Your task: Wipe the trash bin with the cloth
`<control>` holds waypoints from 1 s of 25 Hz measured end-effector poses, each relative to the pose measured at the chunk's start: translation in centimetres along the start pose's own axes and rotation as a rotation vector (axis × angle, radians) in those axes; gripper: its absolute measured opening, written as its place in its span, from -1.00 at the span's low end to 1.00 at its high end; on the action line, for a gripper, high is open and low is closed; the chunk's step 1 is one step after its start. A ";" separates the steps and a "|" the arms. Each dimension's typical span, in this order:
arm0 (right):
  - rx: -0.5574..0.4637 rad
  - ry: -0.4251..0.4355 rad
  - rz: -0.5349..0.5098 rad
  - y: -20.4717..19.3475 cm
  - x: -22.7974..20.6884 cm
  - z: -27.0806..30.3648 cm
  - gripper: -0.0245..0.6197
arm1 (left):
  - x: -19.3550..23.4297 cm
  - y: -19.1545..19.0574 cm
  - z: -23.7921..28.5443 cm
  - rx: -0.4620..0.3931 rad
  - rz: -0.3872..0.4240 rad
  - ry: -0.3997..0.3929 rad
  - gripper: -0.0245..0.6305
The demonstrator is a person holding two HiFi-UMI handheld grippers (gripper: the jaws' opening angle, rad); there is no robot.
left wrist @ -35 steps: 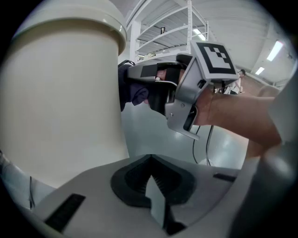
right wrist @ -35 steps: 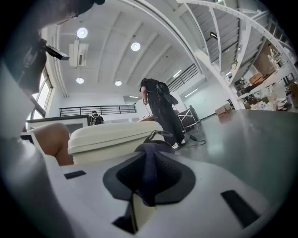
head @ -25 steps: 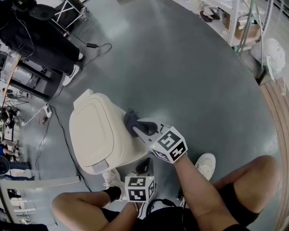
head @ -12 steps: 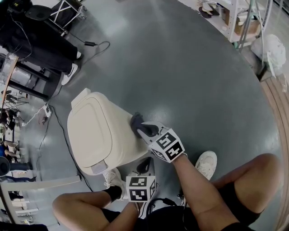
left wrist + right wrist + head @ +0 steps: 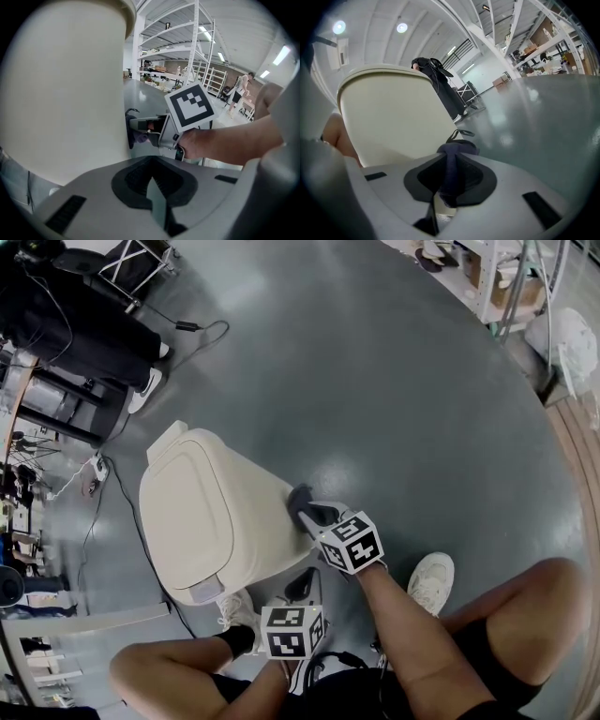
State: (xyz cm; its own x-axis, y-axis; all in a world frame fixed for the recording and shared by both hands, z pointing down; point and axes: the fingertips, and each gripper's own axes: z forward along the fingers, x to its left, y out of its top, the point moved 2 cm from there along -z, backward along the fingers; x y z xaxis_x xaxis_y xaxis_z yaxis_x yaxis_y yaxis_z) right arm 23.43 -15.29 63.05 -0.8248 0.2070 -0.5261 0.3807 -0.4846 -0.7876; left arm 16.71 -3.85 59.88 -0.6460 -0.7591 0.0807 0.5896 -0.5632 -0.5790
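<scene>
Trash bin [image 5: 202, 521] with cloth [image 5: 300, 500] against side

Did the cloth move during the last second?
Yes. The cloth, in the right gripper, slid away from the lid, down the trash bin side.

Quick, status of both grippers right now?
Left gripper: shut, nothing between its jaws.
Right gripper: shut on the cloth, which it holds against the side of the trash bin.

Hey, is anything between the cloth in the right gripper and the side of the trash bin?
Nothing visible. The cloth, clamped in the right gripper, sits right against the trash bin's side wall.
</scene>
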 end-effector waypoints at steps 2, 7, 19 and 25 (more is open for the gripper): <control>0.021 -0.014 0.028 -0.9 -0.5 0.3 -0.77 | 0.0 -0.1 0.0 0.003 -0.001 -0.001 -0.93; 0.053 -0.059 0.138 -2.5 -1.6 0.8 -0.77 | 0.2 -0.1 0.0 0.006 -0.038 -0.007 -0.93; -0.191 -0.006 0.112 4.6 -1.8 -1.0 -0.77 | 0.3 0.0 -0.1 -0.010 -0.039 -0.006 -0.93; -0.363 0.108 -0.053 12.7 2.6 -2.6 -0.77 | 0.2 0.1 -0.2 -0.006 -0.040 -0.014 -0.93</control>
State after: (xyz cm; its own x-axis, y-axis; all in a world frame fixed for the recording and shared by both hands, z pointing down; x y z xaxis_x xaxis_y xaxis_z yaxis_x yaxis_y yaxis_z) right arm 27.19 -18.70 50.89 -0.8061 0.3214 -0.4969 0.4779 -0.1418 -0.8669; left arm 16.52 -3.98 59.71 -0.6622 -0.7404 0.1153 0.5602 -0.5914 -0.5800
